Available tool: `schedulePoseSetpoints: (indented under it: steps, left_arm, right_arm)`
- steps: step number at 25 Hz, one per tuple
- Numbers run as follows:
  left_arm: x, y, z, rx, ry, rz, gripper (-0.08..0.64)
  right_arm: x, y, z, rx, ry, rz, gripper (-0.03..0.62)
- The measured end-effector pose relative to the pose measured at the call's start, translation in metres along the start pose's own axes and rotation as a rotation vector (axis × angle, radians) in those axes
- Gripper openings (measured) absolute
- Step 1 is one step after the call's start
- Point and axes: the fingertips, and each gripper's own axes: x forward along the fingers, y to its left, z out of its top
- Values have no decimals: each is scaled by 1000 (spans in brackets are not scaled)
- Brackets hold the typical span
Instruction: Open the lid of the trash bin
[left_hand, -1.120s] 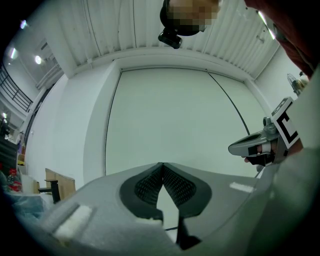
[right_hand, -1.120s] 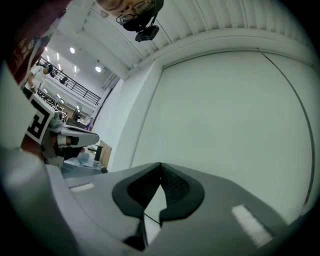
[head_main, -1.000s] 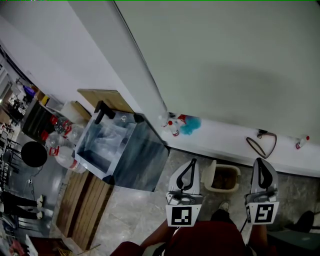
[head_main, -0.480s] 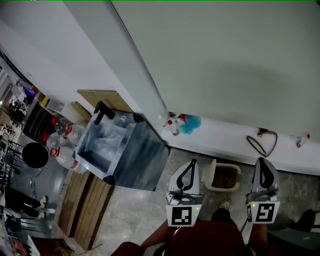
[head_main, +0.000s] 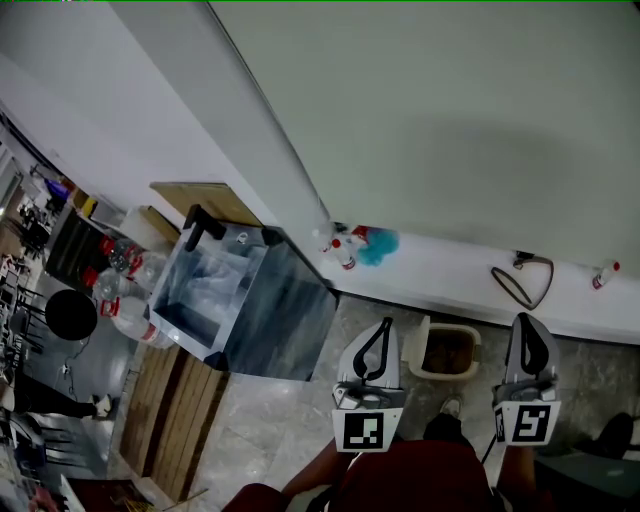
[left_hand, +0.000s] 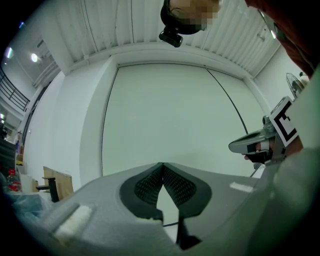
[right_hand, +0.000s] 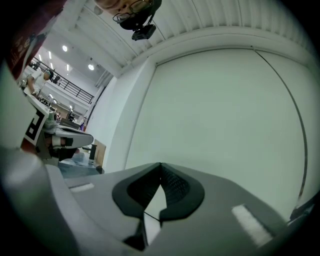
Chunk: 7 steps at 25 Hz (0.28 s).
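Bin (head_main: 270, 320): large dark steel box on the floor (head_main: 260, 420), by the wall (head_main: 450, 120), at the left of the head view. Its top showed a pale, crumpled-looking sheen inside a dark rim. Whether that was a liner seen through an open mouth or a shiny lid lying shut could not be told. A black handle (head_main: 203, 225) stood at the far corner of the top

Step in hand, judged: none on the bin itself. The scene fitted a stand before the reach for the lid, and equally a stand clear of a lid already raised. Any work at the lid would call for a gripper carried across and down to the bin's top, with its jaws parted to take the handle

Left gripper (head_main: 385, 326): clenched on nothing, pads meeting at the tips, aimed about level at the wall. The bin lay to its left and farther out, well apart, touching nothing of it

Right gripper (head_main: 526, 322): likewise clenched and empty, aimed at the wall, farther from the bin than the left

Small tub (head_main: 420, 347): beige, brown inside, on the floor between the two grippers
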Motion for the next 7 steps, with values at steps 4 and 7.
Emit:
schedulePoseSetpoints:
  steps: [4, 7]
  left_arm:
    - [4, -3, -1, 18, 5, -11, 5]
    - [6, -4, 0, 11, 3, -6, 5]
  right_arm:
    - [1, -5, -2, 2, 3, -8, 1]
    - [1, -9, -4, -2, 4, -5, 1]
